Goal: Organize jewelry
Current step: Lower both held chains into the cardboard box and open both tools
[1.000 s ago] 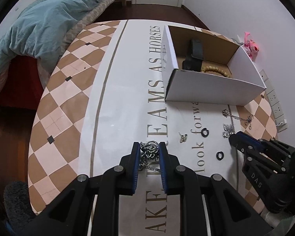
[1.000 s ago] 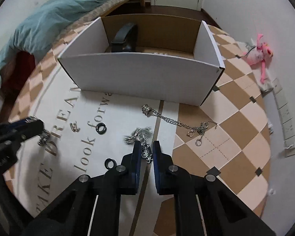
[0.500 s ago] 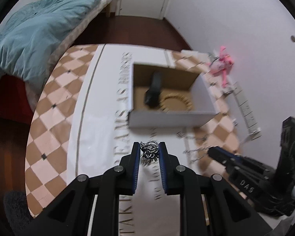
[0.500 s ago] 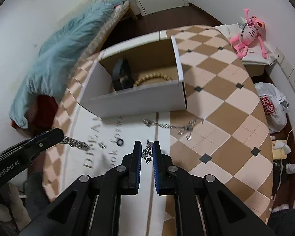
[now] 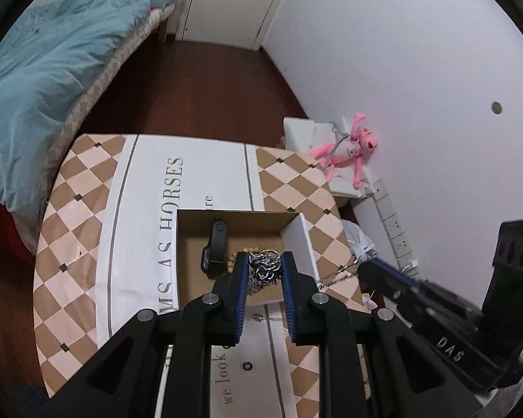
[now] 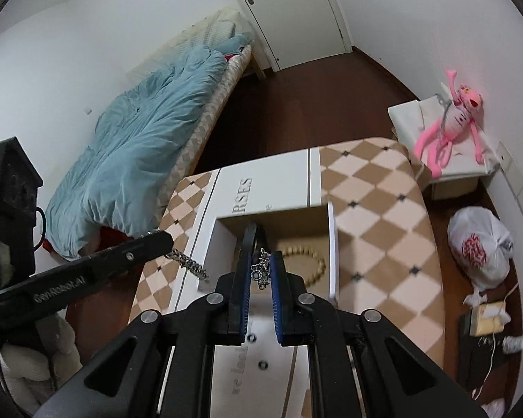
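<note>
Hovering above the cardboard box (image 5: 298, 240), both tongs carry jewelry.

Left tongs (image 5: 264, 261) are clenched on a bunched silver chain (image 5: 263, 266), held over the open box, with a length of it trailing down off the tips in the right wrist view. Right tongs (image 6: 260, 266) pinch a small silver charm piece (image 6: 259, 273), also above the box. Inside the box lie a black watch (image 5: 214, 250) and a wooden bead bracelet (image 6: 307, 266). On the checkered table (image 5: 73, 216) in front of the box I can see a small black ring (image 5: 247, 366) and part of another thin chain (image 5: 268, 318). A pink plush toy (image 6: 449, 129) sits near the wall, and a blue duvet (image 6: 132, 153) covers the bed.
</note>
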The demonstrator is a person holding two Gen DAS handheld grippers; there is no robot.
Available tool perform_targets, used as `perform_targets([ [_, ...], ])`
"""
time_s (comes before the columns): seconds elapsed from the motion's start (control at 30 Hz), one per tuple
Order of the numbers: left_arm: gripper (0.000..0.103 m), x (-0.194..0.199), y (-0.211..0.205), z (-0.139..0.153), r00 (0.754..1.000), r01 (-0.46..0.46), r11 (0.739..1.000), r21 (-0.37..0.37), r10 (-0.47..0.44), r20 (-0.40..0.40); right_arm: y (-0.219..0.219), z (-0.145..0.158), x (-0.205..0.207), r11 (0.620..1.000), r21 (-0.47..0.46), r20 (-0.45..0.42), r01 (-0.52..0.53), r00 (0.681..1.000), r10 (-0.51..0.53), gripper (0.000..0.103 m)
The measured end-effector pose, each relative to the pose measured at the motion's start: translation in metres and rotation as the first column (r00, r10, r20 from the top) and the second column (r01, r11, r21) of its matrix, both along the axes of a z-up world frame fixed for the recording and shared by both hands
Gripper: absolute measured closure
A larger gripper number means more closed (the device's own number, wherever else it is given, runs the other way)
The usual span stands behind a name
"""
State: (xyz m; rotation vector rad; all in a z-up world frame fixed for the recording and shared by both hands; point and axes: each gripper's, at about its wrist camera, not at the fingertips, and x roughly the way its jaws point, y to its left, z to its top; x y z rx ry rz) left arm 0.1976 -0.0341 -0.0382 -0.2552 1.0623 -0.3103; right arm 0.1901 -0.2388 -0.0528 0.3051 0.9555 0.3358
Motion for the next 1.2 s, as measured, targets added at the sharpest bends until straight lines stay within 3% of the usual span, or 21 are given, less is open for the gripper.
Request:
perform_targets([
  [0.33,0.087,0.053,0.010,-0.058,0.990,-0.025,0.993,0.115,0.040,-0.138,0.014,-0.055,0.077,0.992,-0.116,-0.149,-0.040,0.989,0.023,0.092],
  [0.57,0.085,0.081,0.015,-0.069,0.981,-0.046,0.978,0.203,0.083,-0.174,0.025,-0.084,0.118,0.979,-0.189,-0.262,-0.079,0.965,0.027,0.091],
  [0.63,0.079,0.084,0.017,-0.065,0.984,-0.057,0.976,0.209,0.090,-0.156,0.024,-0.089,0.123,0.976,-0.208,-0.287,-0.072,0.958,0.010,0.090],
  [0.7,0.052,0.086,0.019,-0.059,0.986,-0.070,0.971,0.230,0.103,-0.134,0.025,-0.090,0.124,0.972,-0.223,-0.294,-0.074,0.956,0.006,0.090],
  [0.73,0.043,0.086,0.019,-0.057,0.987,-0.076,0.968,0.239,0.107,-0.120,0.025,-0.090,0.123,0.969,-0.236,-0.297,-0.071,0.955,-0.002,0.085],
  [0.77,0.027,0.086,0.020,-0.055,0.988,-0.085,0.964,0.254,0.114,-0.102,0.025,-0.090,0.123,0.966,-0.251,-0.298,-0.067,0.954,-0.011,0.080],
  [0.8,0.017,0.085,0.021,-0.053,0.989,-0.093,0.959,0.269,0.120,-0.086,0.025,-0.090,0.121,0.963,-0.260,-0.296,-0.067,0.955,-0.014,0.065],
  [0.83,0.014,0.084,0.022,-0.053,0.989,-0.095,0.954,0.284,0.122,-0.078,0.025,-0.089,0.120,0.962,-0.267,-0.291,-0.062,0.957,-0.019,0.048],
  [0.9,0.007,0.081,0.023,-0.056,0.989,-0.100,0.943,0.317,0.130,-0.074,0.024,-0.090,0.114,0.955,-0.293,-0.285,-0.049,0.958,-0.038,0.033],
  [0.97,0.003,0.076,0.023,-0.060,0.989,-0.106,0.932,0.347,0.136,-0.065,0.023,-0.094,0.107,0.945,-0.324,-0.289,-0.043,0.956,-0.056,0.028],
  [1.03,0.003,0.067,0.024,-0.066,0.988,-0.119,0.923,0.367,0.147,-0.049,0.023,-0.098,0.098,0.929,-0.368,-0.287,-0.032,0.954,-0.081,0.008],
  [1.2,0.001,0.044,0.021,-0.078,0.988,-0.142,0.901,0.409,0.157,-0.004,0.022,-0.106,0.074,0.905,-0.424,-0.271,-0.012,0.956,-0.114,0.007],
])
